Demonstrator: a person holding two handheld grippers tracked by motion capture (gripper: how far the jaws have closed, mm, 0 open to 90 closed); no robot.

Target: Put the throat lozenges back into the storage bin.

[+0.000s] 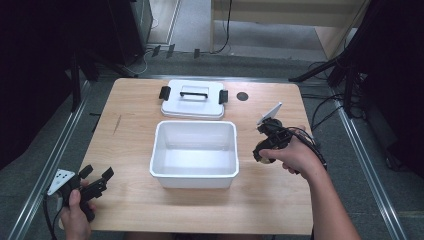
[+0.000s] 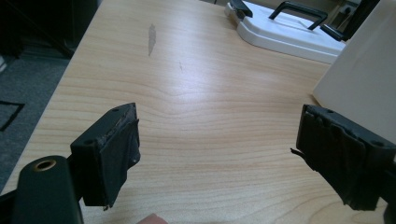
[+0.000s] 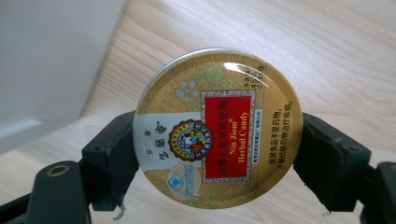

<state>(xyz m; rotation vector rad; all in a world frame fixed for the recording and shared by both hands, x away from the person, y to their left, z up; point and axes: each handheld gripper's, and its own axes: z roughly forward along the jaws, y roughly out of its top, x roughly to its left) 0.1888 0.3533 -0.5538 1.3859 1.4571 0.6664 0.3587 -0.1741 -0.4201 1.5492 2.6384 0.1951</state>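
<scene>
At frame centre in the right gripper view, a round gold tin point(image 3: 215, 126) is pinched edge-on between the two black jaws; red label reads "Nin Jiom Herbal Candy" plus Chinese text, lid facing the camera. High view: right gripper point(image 1: 263, 150) sits right of centre, just beside the white bin point(image 1: 194, 154), tin itself too small to make out there. Left gripper point(image 1: 96, 176) at lower left, jaws spread wide, nothing between them. White lid point(image 1: 193, 100) with black handle and clips lies flat behind the bin, upper centre. Light wood-grain table point(image 1: 280, 195), small dark round spot near the far edge; grey carpet, cables and dark stands around.
</scene>
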